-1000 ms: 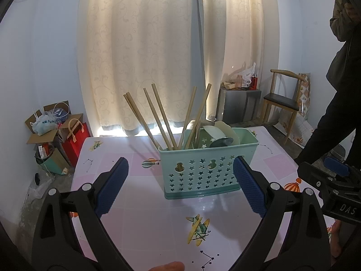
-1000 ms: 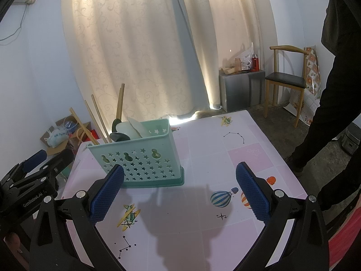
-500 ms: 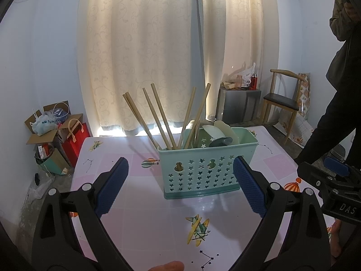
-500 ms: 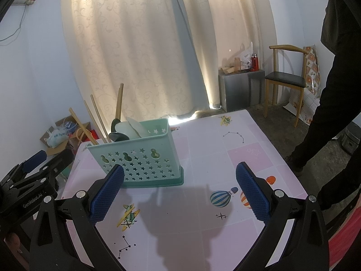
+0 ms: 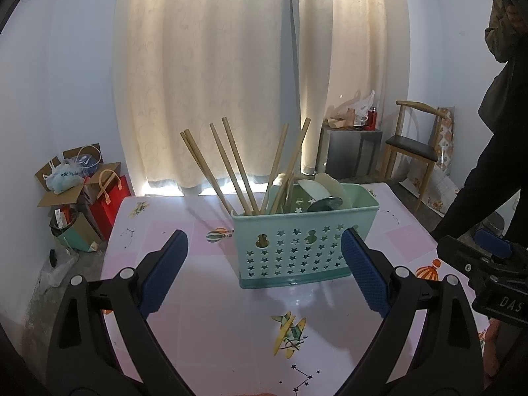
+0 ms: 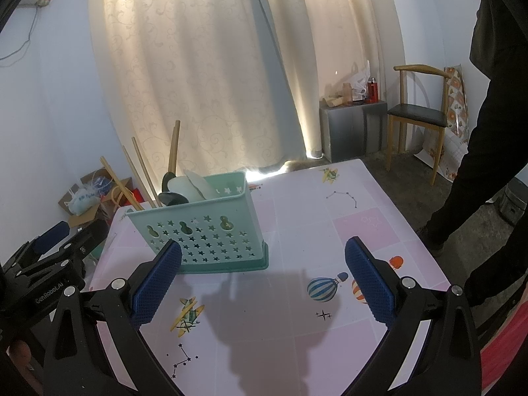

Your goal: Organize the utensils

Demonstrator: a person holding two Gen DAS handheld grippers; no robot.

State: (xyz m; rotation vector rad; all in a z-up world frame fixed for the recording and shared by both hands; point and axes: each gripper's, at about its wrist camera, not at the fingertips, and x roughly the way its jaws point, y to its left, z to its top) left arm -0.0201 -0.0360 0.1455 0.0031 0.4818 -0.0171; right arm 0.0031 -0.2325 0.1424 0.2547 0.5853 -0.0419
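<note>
A mint green basket point(image 5: 297, 244) with star holes stands on the pink patterned table point(image 5: 214, 313). Several wooden chopsticks point(image 5: 231, 165) lean in its left part. White and dark spoons point(image 5: 325, 194) lie in its right part. My left gripper point(image 5: 264, 270) is open and empty, in front of the basket. My right gripper point(image 6: 262, 279) is open and empty, to the right of the basket point(image 6: 204, 231), with its left pad near the basket's front wall. The chopsticks point(image 6: 142, 171) and spoons point(image 6: 188, 188) also show in the right wrist view.
A person in dark clothes point(image 6: 488, 132) stands at the table's right side. A wooden chair point(image 6: 419, 112) and a grey cabinet point(image 6: 354, 125) stand by the curtain. Boxes and bags point(image 5: 79, 184) lie on the floor to the left.
</note>
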